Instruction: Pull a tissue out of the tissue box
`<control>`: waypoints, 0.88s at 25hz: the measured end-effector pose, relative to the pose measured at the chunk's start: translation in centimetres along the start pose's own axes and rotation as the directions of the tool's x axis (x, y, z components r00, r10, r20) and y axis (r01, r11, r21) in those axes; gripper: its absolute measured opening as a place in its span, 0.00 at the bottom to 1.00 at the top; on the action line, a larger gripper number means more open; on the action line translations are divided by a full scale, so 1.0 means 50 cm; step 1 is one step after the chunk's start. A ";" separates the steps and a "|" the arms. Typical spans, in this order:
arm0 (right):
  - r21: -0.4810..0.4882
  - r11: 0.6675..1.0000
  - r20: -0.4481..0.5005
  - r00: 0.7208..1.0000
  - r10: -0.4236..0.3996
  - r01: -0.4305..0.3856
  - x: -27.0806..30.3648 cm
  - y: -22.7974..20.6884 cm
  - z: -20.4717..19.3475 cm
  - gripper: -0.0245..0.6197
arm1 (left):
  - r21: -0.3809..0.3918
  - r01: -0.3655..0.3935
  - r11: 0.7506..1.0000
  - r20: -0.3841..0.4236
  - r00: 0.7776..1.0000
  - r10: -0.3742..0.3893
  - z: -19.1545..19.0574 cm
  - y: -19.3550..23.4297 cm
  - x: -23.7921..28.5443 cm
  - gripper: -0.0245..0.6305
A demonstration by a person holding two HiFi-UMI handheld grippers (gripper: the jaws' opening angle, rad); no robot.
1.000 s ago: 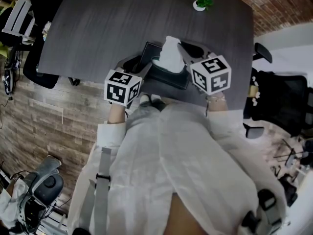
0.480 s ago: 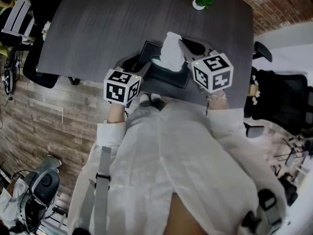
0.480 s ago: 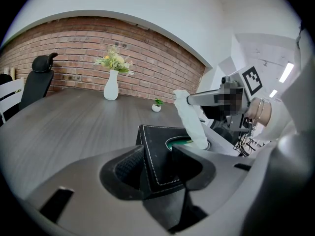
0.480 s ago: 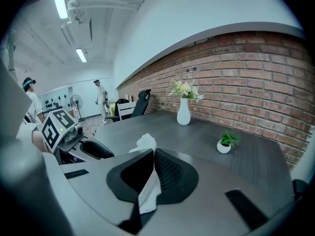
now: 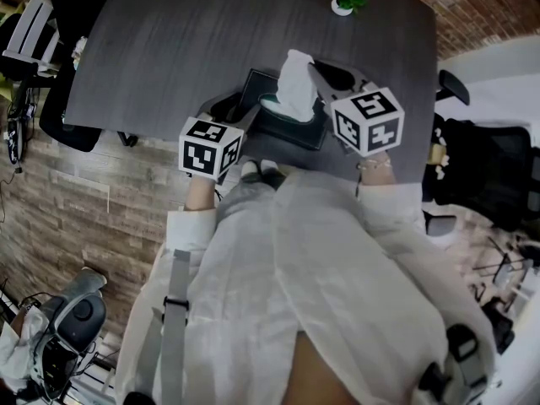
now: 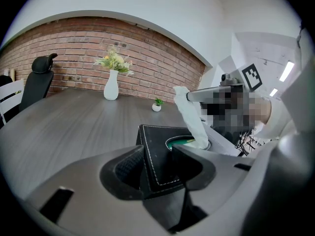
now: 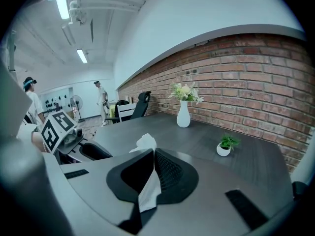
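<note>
A black tissue box (image 5: 287, 121) stands on the dark grey table (image 5: 169, 49) near its front edge. My left gripper (image 5: 239, 108) is shut on the box's near left corner (image 6: 156, 167), one jaw on either side. A white tissue (image 5: 295, 81) rises out of the box's oval slot (image 6: 184, 141) and stretches up to my right gripper (image 5: 314, 72). In the right gripper view the jaws (image 7: 150, 154) are shut on the tissue (image 7: 147, 188), with a crumpled end (image 7: 145, 142) poking out past the tips.
A small potted plant (image 5: 346, 4) sits at the table's far edge and a white vase of flowers (image 6: 112, 85) further along it. Office chairs (image 5: 489, 175) stand to the right and left of the table. People stand far off in the room (image 7: 101, 100).
The right gripper has edged slightly up and away, and the tissue stands a little taller out of the box. The left gripper and box have not moved.
</note>
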State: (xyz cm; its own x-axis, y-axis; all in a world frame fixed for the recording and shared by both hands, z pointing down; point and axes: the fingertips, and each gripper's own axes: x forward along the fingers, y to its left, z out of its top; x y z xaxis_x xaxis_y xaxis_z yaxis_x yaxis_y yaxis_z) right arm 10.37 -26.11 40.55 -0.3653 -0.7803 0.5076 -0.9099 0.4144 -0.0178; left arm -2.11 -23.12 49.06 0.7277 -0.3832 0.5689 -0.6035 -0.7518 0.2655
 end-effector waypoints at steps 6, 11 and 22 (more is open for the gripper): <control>-0.004 1.000 0.013 1.000 0.001 -0.001 -0.001 -0.004 0.009 0.06 | 0.001 0.001 1.000 -0.002 1.000 -0.001 0.002 -0.001 0.004 0.29; -0.009 1.000 0.025 1.000 -0.005 0.005 -0.003 -0.004 0.019 0.06 | 0.000 0.001 1.000 0.001 1.000 -0.001 -0.002 0.001 0.002 0.29; -0.015 1.000 0.047 0.999 -0.019 0.020 -0.013 -0.010 0.034 0.06 | -0.003 0.001 1.000 0.006 1.000 0.000 -0.001 0.000 0.002 0.29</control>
State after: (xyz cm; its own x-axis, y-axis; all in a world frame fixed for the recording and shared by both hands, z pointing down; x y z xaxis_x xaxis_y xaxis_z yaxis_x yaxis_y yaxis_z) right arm 10.72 -26.58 38.77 -0.3567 -0.8090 0.4672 -0.9138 0.4060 0.0054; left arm -2.08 -23.14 49.18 0.7300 -0.3862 0.5639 -0.6042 -0.7502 0.2684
